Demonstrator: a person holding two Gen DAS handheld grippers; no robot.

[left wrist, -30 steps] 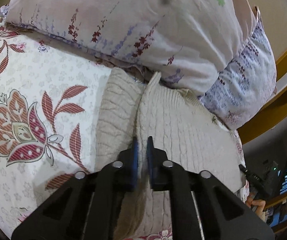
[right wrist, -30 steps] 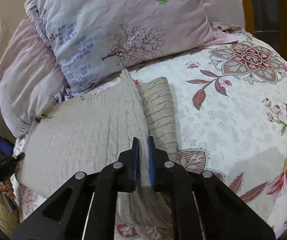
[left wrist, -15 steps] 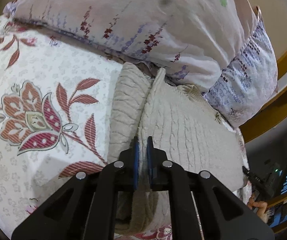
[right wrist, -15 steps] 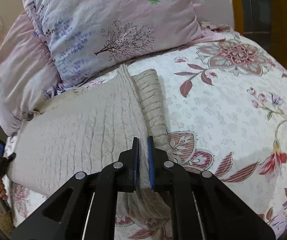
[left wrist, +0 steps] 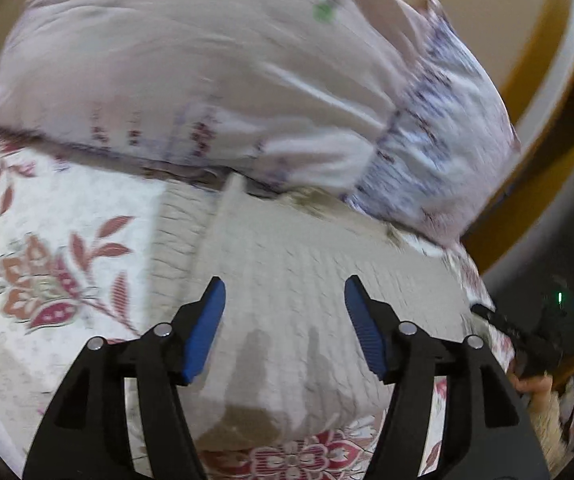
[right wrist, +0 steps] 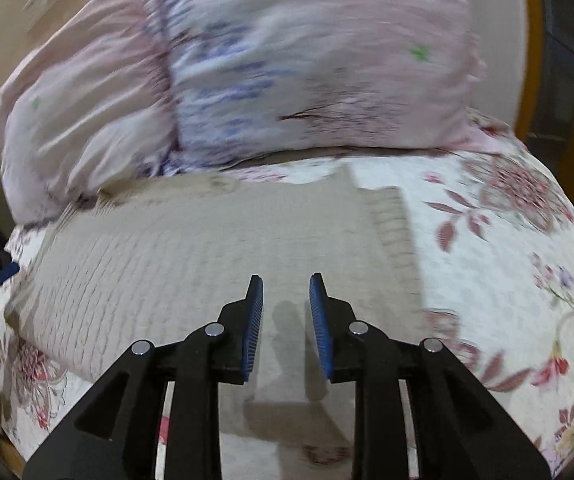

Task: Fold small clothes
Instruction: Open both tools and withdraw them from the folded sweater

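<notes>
On the bed: beige knit sweater [left wrist: 295, 280] flat on floral bedspread [left wrist: 47, 240], just below pillows [right wrist: 307, 60].
Left gripper [left wrist: 285, 292]: spread wide, empty, above sweater.
Right gripper [right wrist: 286, 294]: narrowly parted, empty, over sweater.

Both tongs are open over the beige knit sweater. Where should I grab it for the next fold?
Probably the near hem of the beige knit sweater, coming from the bed's front edge. It lies flat with one strip already folded over, so the hem is the free edge to pinch and carry toward the pillows.
</notes>
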